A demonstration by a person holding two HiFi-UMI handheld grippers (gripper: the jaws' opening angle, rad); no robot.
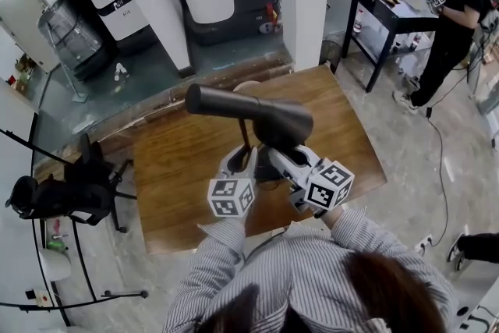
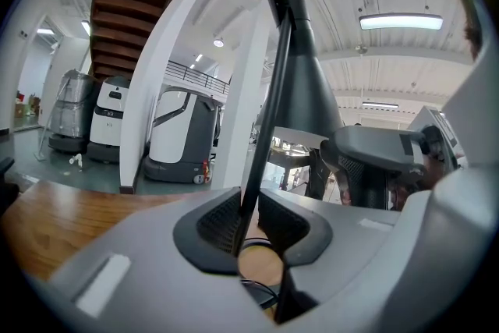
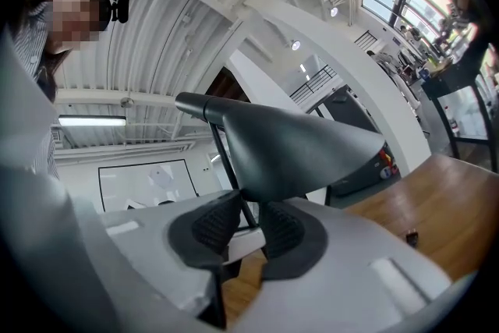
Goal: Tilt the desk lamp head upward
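Left jaws tight on lamp stem (image 2: 263,129), right jaws on lamp head (image 3: 304,144), wooden table (image 1: 179,160) beneath.

Wooden table (image 1: 179,168), black office chair (image 1: 62,195), black desk (image 1: 394,14) beyond.

Head view: lamp head (image 1: 257,117) hides the jaw tips of left tool (image 1: 243,158) and right tool (image 1: 285,157), most of the lamp stem (image 1: 246,134), and the lamp's base. The wearer's head (image 1: 374,285) is cut by the lower edge; the counter's (image 1: 179,160) near edge lies behind the striped sleeves (image 1: 218,253).
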